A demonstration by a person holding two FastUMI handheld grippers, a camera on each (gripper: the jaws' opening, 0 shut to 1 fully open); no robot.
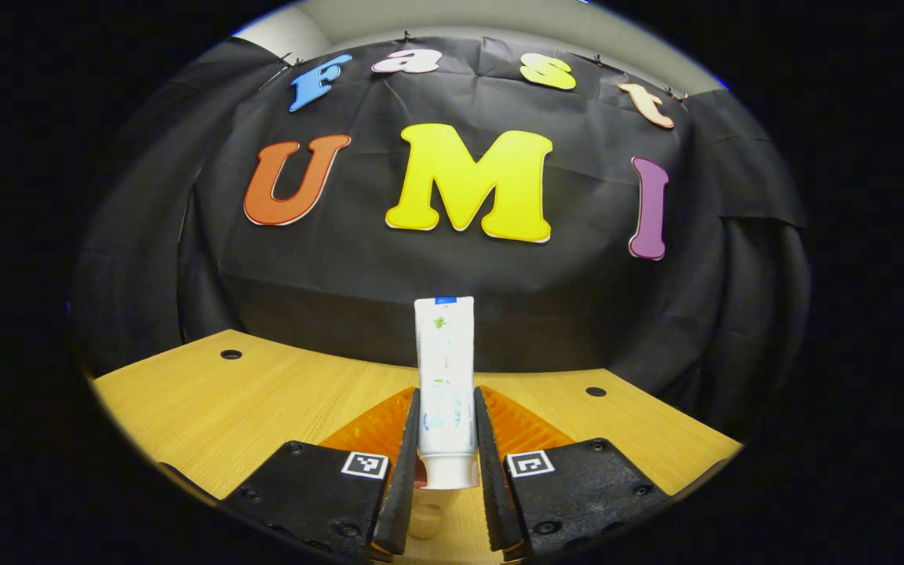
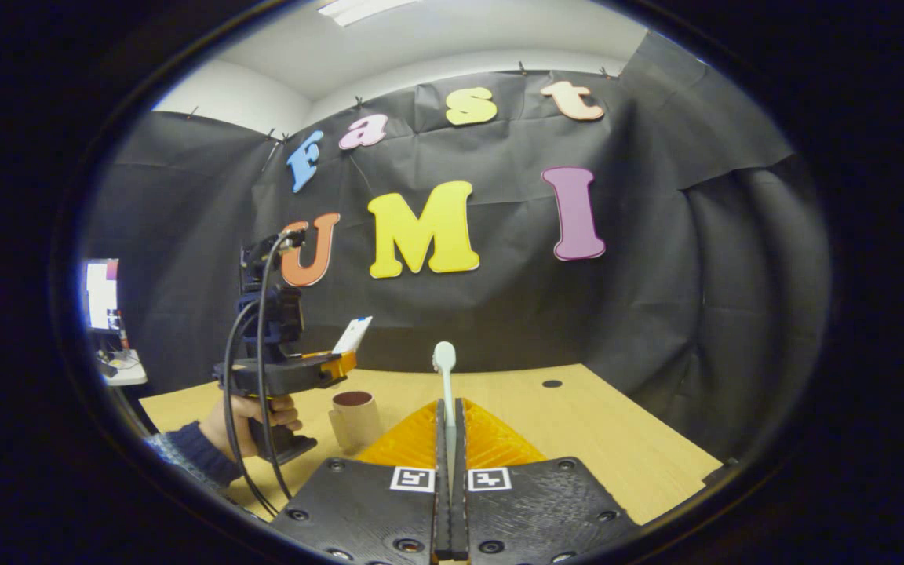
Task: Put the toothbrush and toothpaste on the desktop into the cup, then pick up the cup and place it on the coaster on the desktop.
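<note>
**Left gripper view: toothpaste clamped; right gripper view: toothbrush clamped**

Left gripper view: the left gripper (image 1: pixel 447 447) has both fingers pressed on the toothpaste (image 1: pixel 446 377). The tube stands upright, cap end down, raised above the desktop (image 1: pixel 209 400).

Right gripper view: the right gripper (image 2: pixel 450 439) is closed on the toothbrush (image 2: pixel 445 377), whose head points up. The left gripper (image 2: pixel 334 362), held by a hand (image 2: pixel 252 412), carries the toothpaste (image 2: pixel 352 335) just above the cup (image 2: pixel 355 418). The cup stands upright on the desktop (image 2: pixel 593 431), left of the right gripper's fingers.
</note>
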